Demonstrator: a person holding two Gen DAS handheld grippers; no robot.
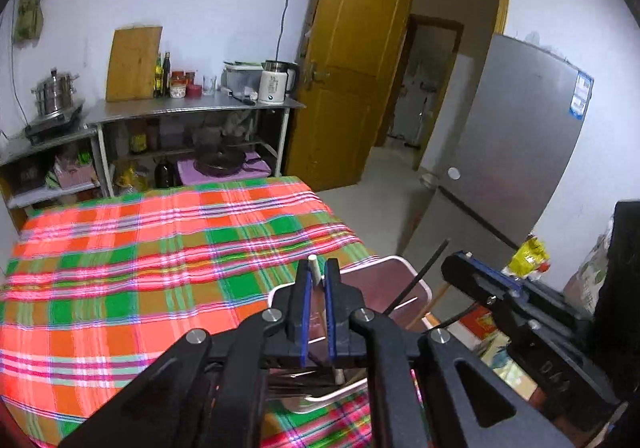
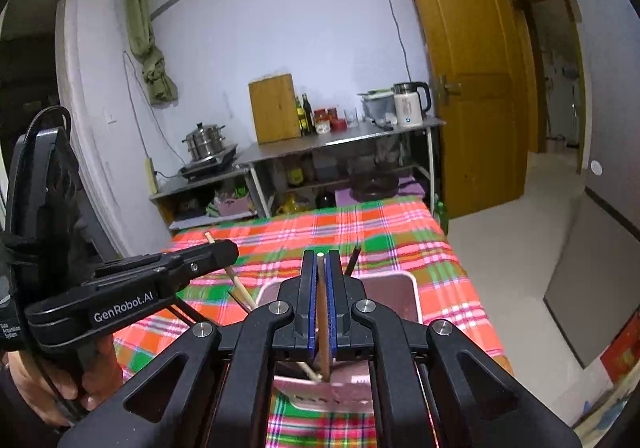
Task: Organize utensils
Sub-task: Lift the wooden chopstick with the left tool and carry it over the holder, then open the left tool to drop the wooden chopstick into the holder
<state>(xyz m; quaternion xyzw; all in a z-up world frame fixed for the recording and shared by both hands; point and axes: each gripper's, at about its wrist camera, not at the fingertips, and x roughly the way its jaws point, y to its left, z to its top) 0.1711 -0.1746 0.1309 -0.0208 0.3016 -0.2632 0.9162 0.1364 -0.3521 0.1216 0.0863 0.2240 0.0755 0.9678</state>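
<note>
Plaid tablecloth [image 1: 120, 268] below a pink tray [image 2: 394, 288]. "GenRobot.AI" legible on the left gripper [image 2: 216, 250], clamped on a pale chopstick [image 1: 314, 268] pointing toward 12 o'clock. Right gripper [image 2: 320, 268] clamped on a brown chopstick [image 2: 322, 312], likewise toward 12 o'clock, above the tray.

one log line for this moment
left gripper: shut on pale chopstick | right gripper: shut on brown chopstick | pink tray: below
</note>
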